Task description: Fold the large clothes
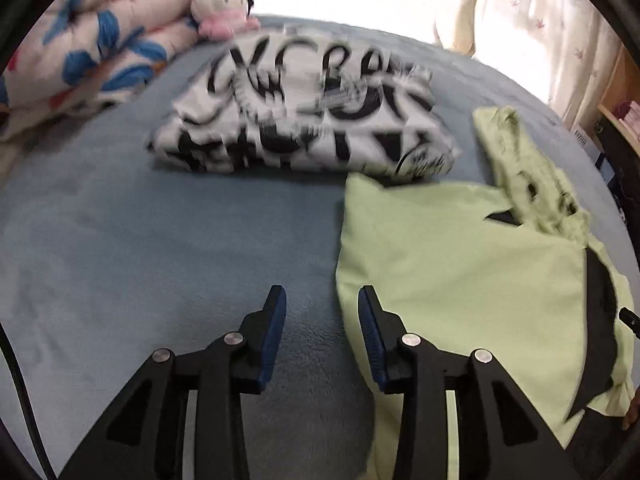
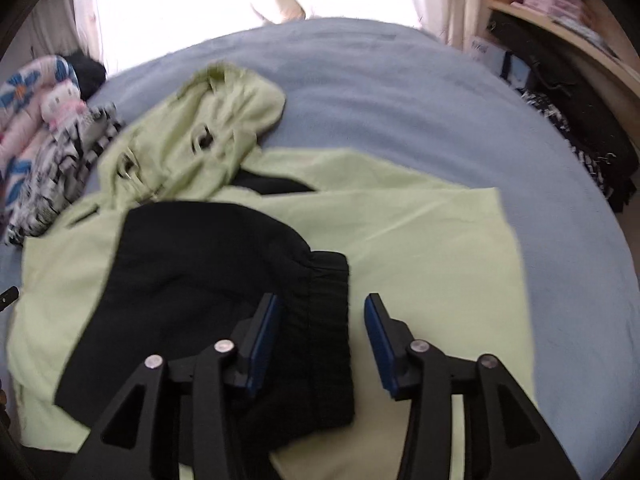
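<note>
A blue-grey bed cover point(image 2: 400, 92) is spread across both views, and on it a light green hooded jacket point(image 2: 420, 240) is laid flat, its hood point(image 2: 208, 128) bunched at the far end and a black sleeve point(image 2: 208, 280) folded across its body. Beyond the jacket's left edge a folded black-and-white printed garment point(image 1: 304, 120) is seen, with a floral quilt point(image 1: 100, 48) and a small plush doll point(image 1: 220, 8) behind it. The left gripper point(image 1: 322, 300) is held wide apart and empty at the jacket's left edge, while the right gripper point(image 2: 320, 312) is held wide apart and empty over the black sleeve's cuff point(image 2: 328, 320)
</note>
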Demonstrator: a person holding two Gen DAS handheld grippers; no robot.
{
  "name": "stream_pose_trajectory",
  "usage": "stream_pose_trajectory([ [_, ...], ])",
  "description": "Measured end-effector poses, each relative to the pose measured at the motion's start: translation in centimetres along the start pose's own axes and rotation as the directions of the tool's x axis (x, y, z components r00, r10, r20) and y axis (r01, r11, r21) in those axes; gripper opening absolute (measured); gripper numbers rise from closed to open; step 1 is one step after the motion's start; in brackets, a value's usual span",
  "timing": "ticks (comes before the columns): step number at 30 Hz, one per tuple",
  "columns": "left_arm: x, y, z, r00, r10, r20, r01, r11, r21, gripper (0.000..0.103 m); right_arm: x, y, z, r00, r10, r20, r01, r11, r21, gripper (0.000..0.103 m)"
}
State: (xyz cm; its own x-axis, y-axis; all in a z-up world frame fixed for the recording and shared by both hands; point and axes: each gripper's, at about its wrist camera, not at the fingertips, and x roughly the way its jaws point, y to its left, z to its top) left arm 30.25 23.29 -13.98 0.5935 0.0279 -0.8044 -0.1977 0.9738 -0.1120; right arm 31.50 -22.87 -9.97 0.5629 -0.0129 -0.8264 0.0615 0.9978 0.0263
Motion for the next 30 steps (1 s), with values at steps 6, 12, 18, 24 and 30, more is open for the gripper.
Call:
stream_pose_trajectory([
  [6,-3.6,-6.4,-1.6,0.993,-0.118,0.023,0.116,0.989,0.086,0.053,-2.6,6.1,-1.5,0.983,0.184,0.002,-0.183,0.982,-0.037,0.048],
  [12,-2.8,-12.7,-5.4,0.980,-0.195,-0.026,0.197,0.974,0.116,0.054,-2.4,14.2,-4.2,0.945,0.323,-0.047,-0.327,0.933,-0.150,0.048],
  [18,1.0,-12.0,-7.5,0.998,-0.052,-0.046,0.059,0.985,0.161,0.054,1.1,11.9,-5.2,0.960,0.251,-0.121,-0.265,0.958,-0.112,0.048],
  [24,1.3,-7.7,-6.4,1.000,-0.005,-0.009,0.006,0.994,0.113,0.054,1.2,1.2,-5.2,0.996,0.072,-0.056,-0.070,0.997,0.034,0.033],
  [30,1.6,-5.7,-6.2,1.000,0.016,-0.006,-0.015,0.997,0.070,0.054,0.4,-1.6,-5.7,0.983,0.180,-0.042,-0.171,0.971,0.166,0.021],
])
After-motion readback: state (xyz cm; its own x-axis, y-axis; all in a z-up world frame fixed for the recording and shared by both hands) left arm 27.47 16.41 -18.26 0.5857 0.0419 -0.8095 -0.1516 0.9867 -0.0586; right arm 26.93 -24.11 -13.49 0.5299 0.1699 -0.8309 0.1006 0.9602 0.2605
